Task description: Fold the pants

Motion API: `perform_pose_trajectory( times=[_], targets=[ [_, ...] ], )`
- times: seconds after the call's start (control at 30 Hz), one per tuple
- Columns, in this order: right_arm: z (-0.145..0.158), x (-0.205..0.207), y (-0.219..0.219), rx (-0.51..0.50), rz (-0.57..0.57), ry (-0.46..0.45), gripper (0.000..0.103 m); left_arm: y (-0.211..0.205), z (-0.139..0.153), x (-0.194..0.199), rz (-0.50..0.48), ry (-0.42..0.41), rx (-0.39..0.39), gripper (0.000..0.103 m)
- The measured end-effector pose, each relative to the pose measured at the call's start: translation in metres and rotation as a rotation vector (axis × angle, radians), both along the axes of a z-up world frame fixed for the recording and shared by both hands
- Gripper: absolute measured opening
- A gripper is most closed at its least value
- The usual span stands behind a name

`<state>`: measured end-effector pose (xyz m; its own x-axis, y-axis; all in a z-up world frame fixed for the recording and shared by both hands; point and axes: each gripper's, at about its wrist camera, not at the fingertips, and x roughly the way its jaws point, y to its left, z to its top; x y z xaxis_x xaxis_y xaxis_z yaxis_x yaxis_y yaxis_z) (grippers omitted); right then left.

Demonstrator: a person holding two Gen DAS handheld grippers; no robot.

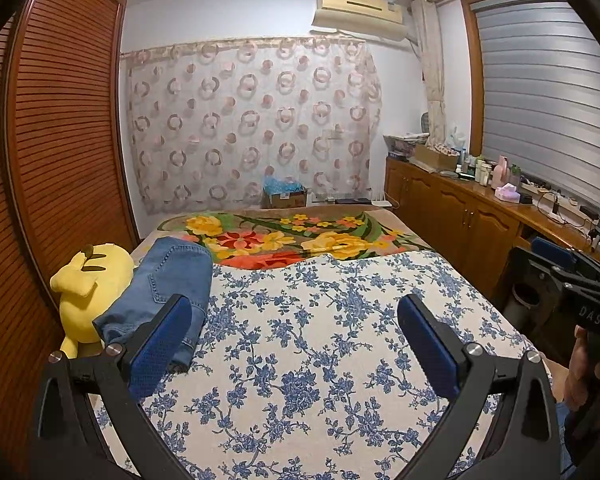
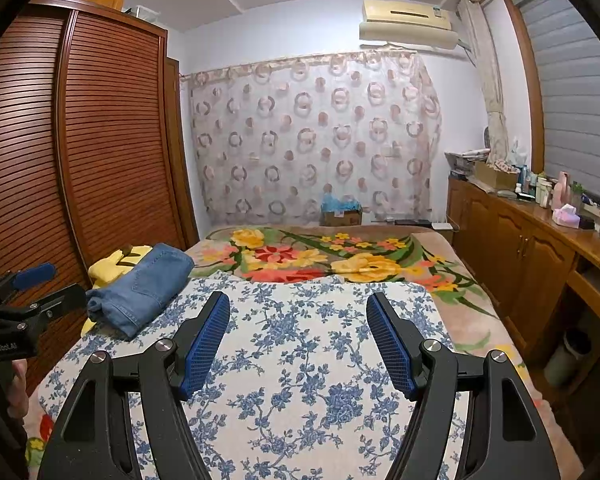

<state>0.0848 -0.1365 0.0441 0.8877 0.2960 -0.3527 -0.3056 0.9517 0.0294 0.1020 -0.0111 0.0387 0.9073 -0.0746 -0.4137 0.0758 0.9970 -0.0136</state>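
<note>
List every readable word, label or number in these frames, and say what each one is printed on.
"DAS": on the body of the right gripper, seen from the left wrist view.
"GenRoboLAS", roughly; small and blurred: on the body of the left gripper, seen from the right wrist view.
Cardboard box label and air conditioner markings: too small to read.

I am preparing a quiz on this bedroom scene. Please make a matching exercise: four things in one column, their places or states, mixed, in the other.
Things:
1. jeans
2. yellow plush toy
3. left gripper
4. air conditioner

Places or states:
A. high on the wall
B. folded, at the bed's left edge
C. partly under the denim
D. jaws apart, holding nothing

Pairs: 1-B, 2-C, 3-D, 4-A
</note>
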Motion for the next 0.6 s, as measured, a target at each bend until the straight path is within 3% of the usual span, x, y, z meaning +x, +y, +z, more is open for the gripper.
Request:
perform_pose_trajectory(
  times=[0.6],
  targets=[
    [0.0005, -0.0002, -0.0025, 0.0, 0.001, -0.001, 0.073, 0.0028, 0.0031, -0.0017, 0.004, -0.007, -0.002, 0.103]
  ],
)
